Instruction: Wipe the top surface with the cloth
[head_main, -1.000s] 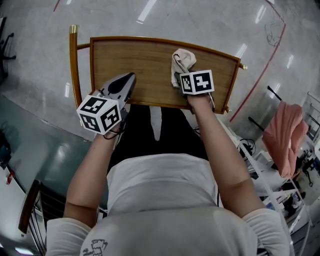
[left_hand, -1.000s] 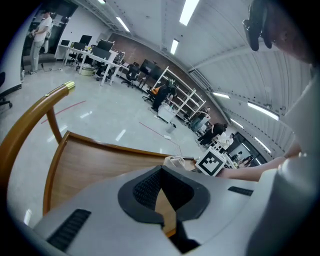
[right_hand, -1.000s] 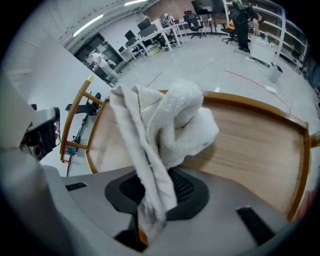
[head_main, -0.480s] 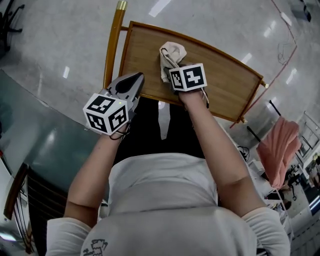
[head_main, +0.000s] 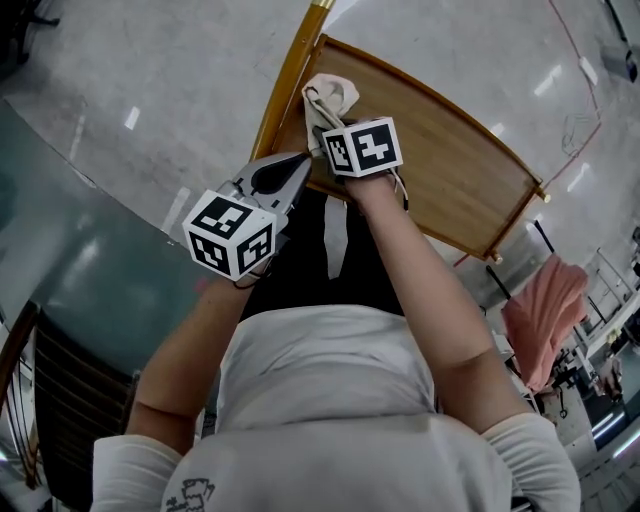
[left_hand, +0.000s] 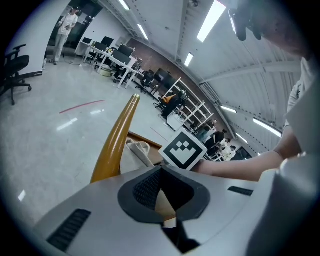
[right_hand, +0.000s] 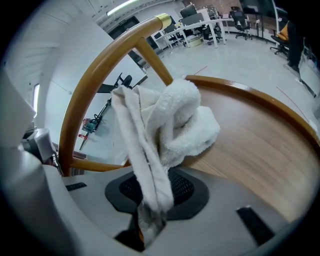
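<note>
Right gripper clamped on white cloth; wad rests at wooden top's left end, by handle rail. Bare board stretches rightward (next stroke's way, likely). Left gripper closed, empty.

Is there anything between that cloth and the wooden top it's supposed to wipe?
Nothing visible. The right gripper is shut on the cloth, whose bunched end appears to rest on the wooden top beside the curved rail. The rest of the top looks bare; the left gripper sits by the near edge, to one side.
</note>
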